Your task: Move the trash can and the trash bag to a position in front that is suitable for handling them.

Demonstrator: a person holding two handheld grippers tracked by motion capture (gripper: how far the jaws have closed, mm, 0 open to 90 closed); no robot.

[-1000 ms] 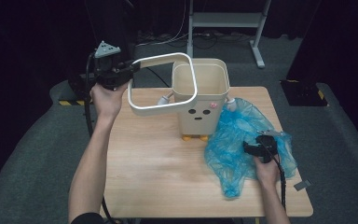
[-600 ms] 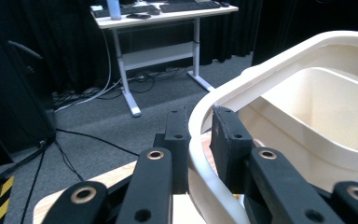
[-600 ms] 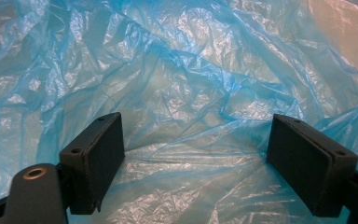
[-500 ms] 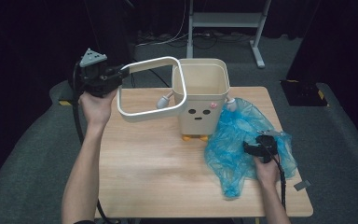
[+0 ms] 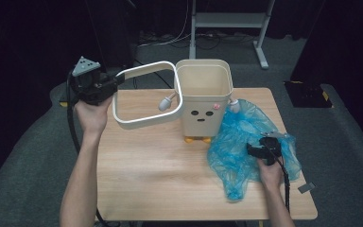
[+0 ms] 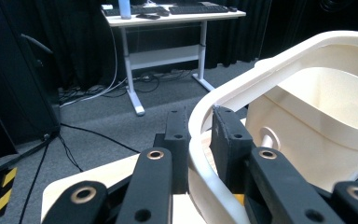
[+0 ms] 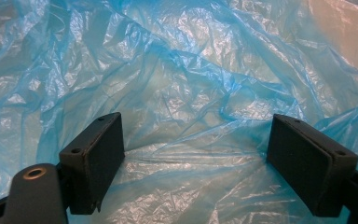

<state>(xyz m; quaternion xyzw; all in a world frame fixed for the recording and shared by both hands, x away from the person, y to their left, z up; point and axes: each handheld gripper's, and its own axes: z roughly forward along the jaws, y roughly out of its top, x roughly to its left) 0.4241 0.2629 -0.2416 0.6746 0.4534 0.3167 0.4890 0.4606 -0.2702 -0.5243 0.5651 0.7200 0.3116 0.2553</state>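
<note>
the left gripper (image 5: 108, 85) is clamped on the cream ring (image 5: 144, 124), its rail pinched between the fingers (image 6: 228, 135) – the ring is lifted off the bin (image 5: 203, 101). the right gripper (image 5: 253, 150) stands open over the blue bag (image 7: 177, 84), nothing between its pads. next i think: lay the ring aside, then pinch the bag.
</note>
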